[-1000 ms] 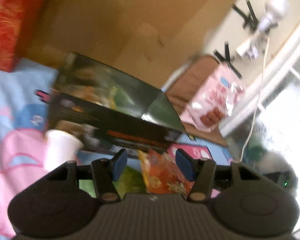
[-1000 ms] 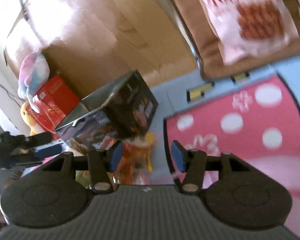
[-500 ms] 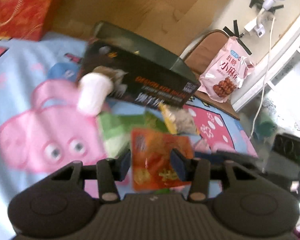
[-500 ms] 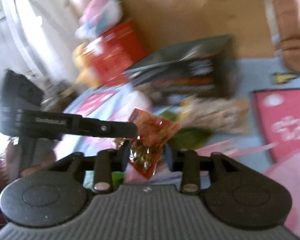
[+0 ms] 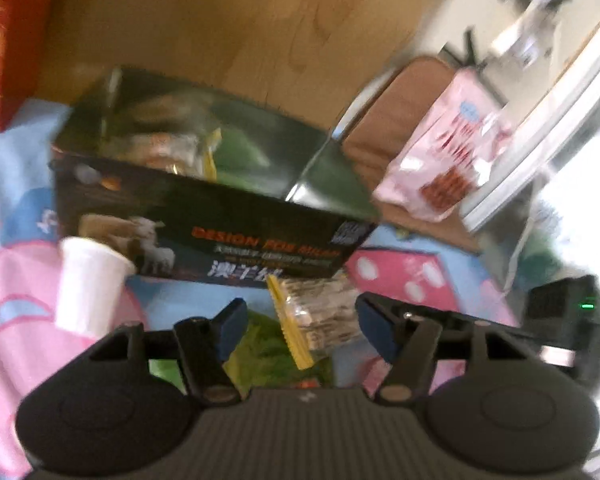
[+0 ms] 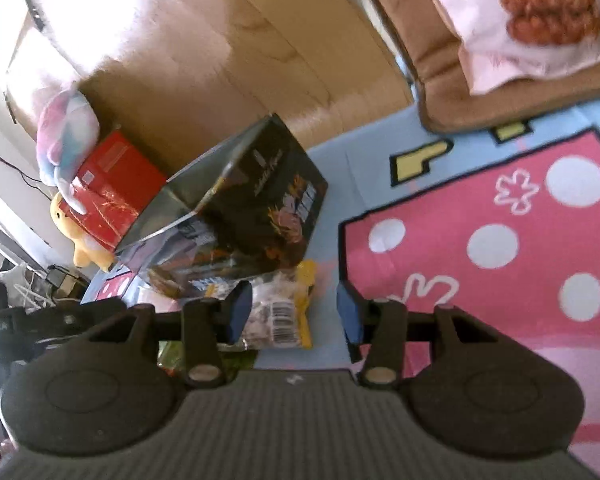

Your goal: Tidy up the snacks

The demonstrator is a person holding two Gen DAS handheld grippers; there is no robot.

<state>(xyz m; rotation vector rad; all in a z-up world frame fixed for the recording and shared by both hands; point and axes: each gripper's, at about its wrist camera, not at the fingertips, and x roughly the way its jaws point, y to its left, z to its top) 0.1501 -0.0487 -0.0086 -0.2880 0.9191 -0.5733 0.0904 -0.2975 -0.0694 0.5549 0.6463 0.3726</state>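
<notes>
Wood floor [image 6: 220, 40], sunlit patch top left. Cartoon mat [image 6: 500, 240] pink and blue. Brown cushion [image 6: 432, 40] beside mat. Bright window [image 5: 580, 184] right.

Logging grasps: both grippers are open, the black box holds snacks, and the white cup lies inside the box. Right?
Not quite. The cup is outside the box, on the mat before its front wall, as the left wrist view shows. The left gripper and the right gripper are open.
</notes>
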